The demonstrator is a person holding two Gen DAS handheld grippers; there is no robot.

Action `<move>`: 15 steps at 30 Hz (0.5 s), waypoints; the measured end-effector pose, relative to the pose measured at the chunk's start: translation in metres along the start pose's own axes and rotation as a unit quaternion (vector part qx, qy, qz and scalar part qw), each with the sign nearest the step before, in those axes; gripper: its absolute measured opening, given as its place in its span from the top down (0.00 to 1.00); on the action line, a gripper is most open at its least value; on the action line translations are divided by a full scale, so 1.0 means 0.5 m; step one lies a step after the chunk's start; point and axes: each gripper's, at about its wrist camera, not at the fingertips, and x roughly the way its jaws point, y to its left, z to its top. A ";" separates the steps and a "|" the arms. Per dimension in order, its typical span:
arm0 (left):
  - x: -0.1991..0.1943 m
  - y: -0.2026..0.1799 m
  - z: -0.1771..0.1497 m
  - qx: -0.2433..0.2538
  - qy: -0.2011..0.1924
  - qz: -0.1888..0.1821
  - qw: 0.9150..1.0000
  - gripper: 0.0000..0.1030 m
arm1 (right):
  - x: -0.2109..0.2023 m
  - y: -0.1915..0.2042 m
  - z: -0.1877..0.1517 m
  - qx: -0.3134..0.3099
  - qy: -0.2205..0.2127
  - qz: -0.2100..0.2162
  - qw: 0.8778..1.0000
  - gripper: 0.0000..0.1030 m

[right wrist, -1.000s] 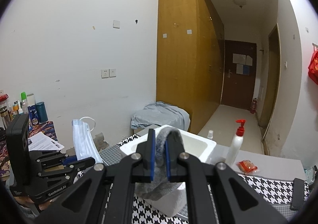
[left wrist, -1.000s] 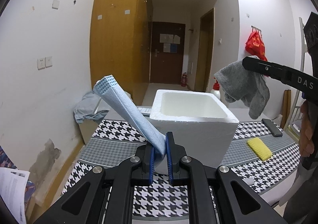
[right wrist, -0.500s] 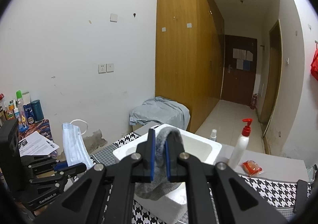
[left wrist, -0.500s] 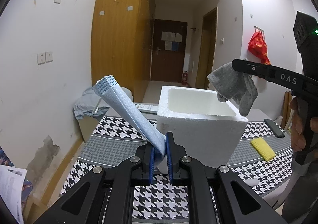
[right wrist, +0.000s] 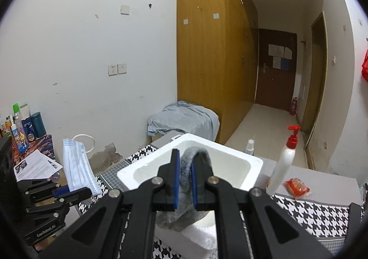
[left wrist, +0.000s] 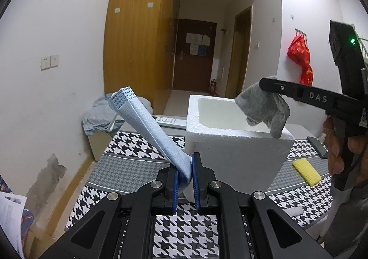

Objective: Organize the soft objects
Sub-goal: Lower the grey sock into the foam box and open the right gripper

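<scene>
Right gripper: I clamp the sock.
Box: 12 o'clock, directly beneath; my nearer hand.
Left gripper: clamps mask.

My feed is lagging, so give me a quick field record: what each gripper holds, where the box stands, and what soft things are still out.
left gripper: shut on a folded blue face mask, held up beside the box
right gripper: shut on a grey sock, hanging over the box's open top
foam box: white, open, standing on the houndstooth table; what shows of the inside is bare
still on table: yellow sponge right of the box
also there: pump bottle, red packet
</scene>
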 end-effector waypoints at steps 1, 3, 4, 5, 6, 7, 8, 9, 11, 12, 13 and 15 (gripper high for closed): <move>0.002 0.002 0.000 0.000 0.001 -0.001 1.000 0.89 | 0.004 -0.001 0.000 0.001 0.003 -0.001 1.000 0.89; 0.004 0.005 0.000 -0.002 0.002 -0.001 1.000 0.89 | 0.012 -0.002 -0.002 0.003 0.009 -0.002 1.000 0.89; 0.006 0.005 0.000 -0.002 0.003 -0.002 1.000 0.89 | 0.015 -0.002 -0.003 0.004 0.011 -0.002 1.000 0.89; 0.007 0.006 0.000 -0.002 0.003 -0.002 1.000 0.89 | 0.019 -0.002 -0.003 0.005 0.014 -0.002 1.000 0.89; 0.007 0.006 0.000 -0.002 0.004 -0.002 1.000 0.89 | 0.021 -0.002 -0.004 0.005 0.015 -0.002 1.000 0.89; 0.007 0.007 0.000 -0.002 0.004 -0.002 1.000 0.89 | 0.024 -0.002 -0.004 0.006 0.017 -0.002 1.000 0.89; 0.007 0.007 0.000 -0.002 0.003 -0.001 1.000 0.89 | 0.029 0.000 -0.002 0.006 0.020 -0.003 1.000 0.88; 0.007 0.008 0.001 -0.003 0.003 -0.001 1.000 0.89 | 0.034 0.000 -0.003 0.007 0.024 -0.004 1.000 0.88; 0.008 0.007 0.002 -0.003 0.003 -0.001 1.000 0.89 | 0.046 -0.001 -0.004 0.008 0.033 -0.007 0.999 0.88; 0.008 0.007 0.002 -0.003 0.003 0.000 1.000 0.89 | 0.052 -0.002 -0.006 0.010 0.038 -0.008 0.999 0.88; 0.008 0.006 0.002 -0.003 0.002 0.000 1.000 0.89 | 0.057 -0.003 -0.007 0.010 0.041 -0.008 0.999 0.88; 0.008 0.006 0.001 -0.004 0.002 0.000 1.000 0.89 | 0.066 -0.004 -0.012 0.011 0.048 -0.008 0.999 0.88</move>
